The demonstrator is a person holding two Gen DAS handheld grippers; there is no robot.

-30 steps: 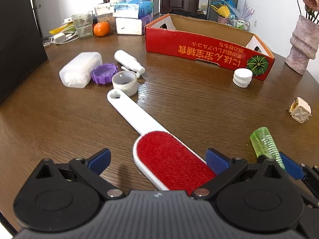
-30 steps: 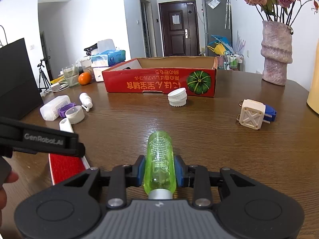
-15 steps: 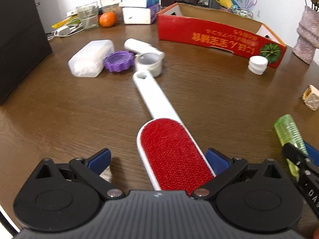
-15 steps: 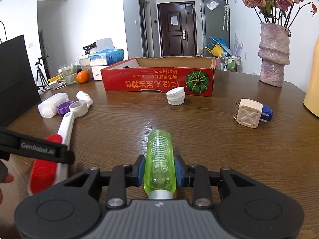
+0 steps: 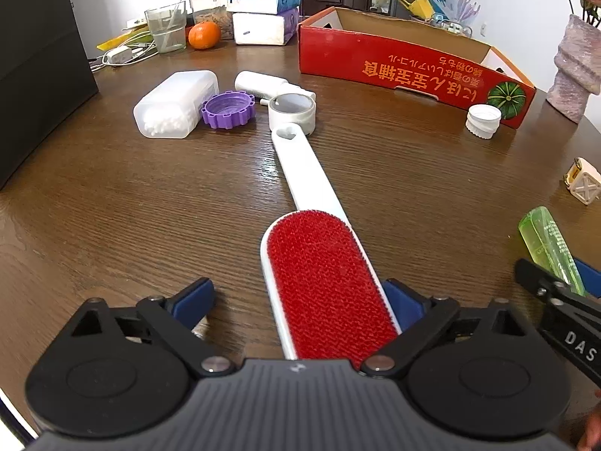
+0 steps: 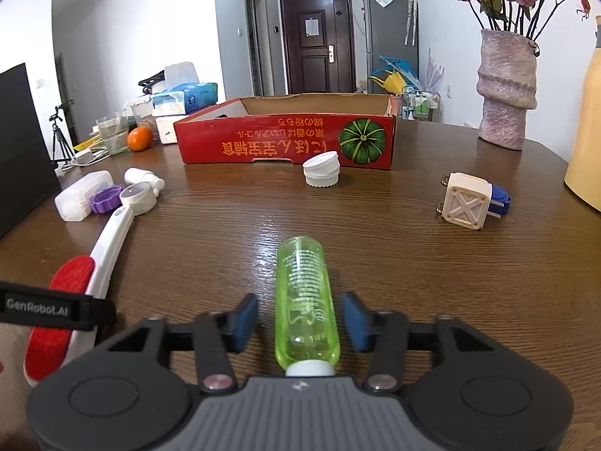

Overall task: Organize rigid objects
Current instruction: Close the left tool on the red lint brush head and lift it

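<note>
The left gripper (image 5: 296,297) straddles the red head of the lint brush (image 5: 323,282). Its jaws are closing: the right pad sits against the brush's edge, while the left pad still stands clear with bare table (image 5: 112,206) between. The brush lies flat, its long axis running from just under the gripper away and slightly left, its white handle ending in a heart-shaped hole that touches a tape roll (image 5: 292,112). The closing direction crosses the head's narrow width.

The right gripper (image 6: 298,319) is opening. Both blue pads stand off the green bottle (image 6: 304,300), which lies on the table between them, white cap toward the camera and long axis pointing straight ahead at the red cardboard box (image 6: 285,143). It grips nothing.

The box sits at the far side, open top up, nearer the right hand's line than the left's; I judge it the likely place for both items.

Readable writing: "GenRobot.AI" on the left gripper's side as seen from the right wrist, and "DAS" on the right gripper's side in the left wrist view. The box carries upside-down orange Japanese characters beside a green pumpkin picture. The bottle's white print is too small to read.
</note>
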